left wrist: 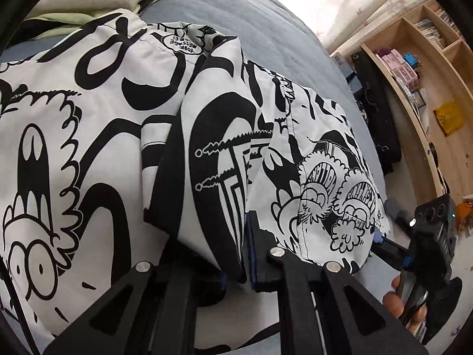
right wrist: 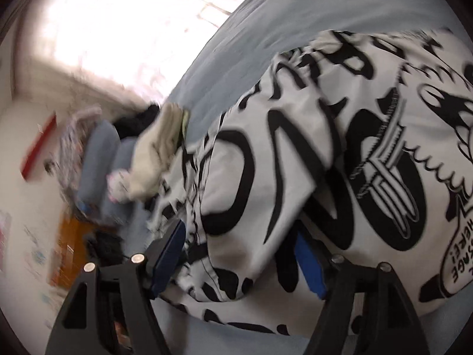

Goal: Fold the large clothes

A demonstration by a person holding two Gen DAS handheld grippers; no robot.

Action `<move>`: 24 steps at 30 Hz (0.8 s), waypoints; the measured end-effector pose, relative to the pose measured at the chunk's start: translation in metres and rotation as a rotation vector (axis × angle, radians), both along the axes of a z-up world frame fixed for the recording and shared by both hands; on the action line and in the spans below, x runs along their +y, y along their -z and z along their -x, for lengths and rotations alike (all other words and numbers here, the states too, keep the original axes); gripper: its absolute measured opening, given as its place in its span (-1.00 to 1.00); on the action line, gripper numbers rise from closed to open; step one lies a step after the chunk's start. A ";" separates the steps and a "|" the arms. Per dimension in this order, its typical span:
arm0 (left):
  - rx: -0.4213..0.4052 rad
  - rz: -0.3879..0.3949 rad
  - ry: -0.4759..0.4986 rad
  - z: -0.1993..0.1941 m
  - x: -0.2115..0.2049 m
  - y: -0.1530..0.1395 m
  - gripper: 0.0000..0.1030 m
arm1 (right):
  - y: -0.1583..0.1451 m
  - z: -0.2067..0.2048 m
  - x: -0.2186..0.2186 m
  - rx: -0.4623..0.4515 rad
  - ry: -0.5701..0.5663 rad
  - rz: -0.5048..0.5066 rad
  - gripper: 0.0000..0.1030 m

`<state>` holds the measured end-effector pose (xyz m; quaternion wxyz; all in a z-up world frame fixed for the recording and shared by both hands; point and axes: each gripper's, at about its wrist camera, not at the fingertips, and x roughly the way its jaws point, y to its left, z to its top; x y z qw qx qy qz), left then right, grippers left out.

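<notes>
Closest to the lens in the left wrist view, the left hand-held gripper [left wrist: 246, 254] is clenched on a folded edge of the black-and-white cartoon-print garment [left wrist: 88, 136], its black fingers pressed together with cloth between them. That garment lies spread and partly doubled over on the grey-blue bed [left wrist: 251, 14], with a pale green and cream pile of clothes [left wrist: 74, 0] at the far end. In the right wrist view, which is blurred, the right hand-held gripper [right wrist: 241, 254] stands wide apart with its blue pads [right wrist: 170, 251] straddling a bunched ridge of the same garment, not yet closed on it. The main risk, as I judge it, is uneven handling: one side is pinched and the other loose, so a pull could drag the fold askew or bunch the layers. The slick-looking fabric might also slip from a shallow pinch, and closing on a thick ridge could catch extra layers.
</notes>
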<state>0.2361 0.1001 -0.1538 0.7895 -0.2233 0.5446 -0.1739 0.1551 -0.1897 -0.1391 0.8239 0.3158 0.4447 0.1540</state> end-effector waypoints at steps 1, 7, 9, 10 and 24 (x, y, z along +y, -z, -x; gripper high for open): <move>-0.011 -0.019 -0.003 0.003 0.000 -0.003 -0.87 | -0.002 0.000 0.008 0.002 -0.016 0.060 -0.85; -0.078 -0.159 0.017 0.018 -0.008 -0.003 -0.90 | 0.009 0.016 0.016 0.021 -0.027 0.257 -1.00; -0.072 -0.156 0.014 0.016 -0.011 0.008 -0.90 | 0.027 0.015 0.011 0.068 -0.021 0.248 -1.00; -0.072 -0.148 0.005 0.017 -0.010 0.009 -0.90 | 0.029 0.015 0.009 0.073 -0.012 0.229 -1.00; -0.222 -0.359 -0.086 0.064 -0.004 -0.054 -0.37 | -0.026 0.058 0.012 -0.053 0.042 0.429 -0.66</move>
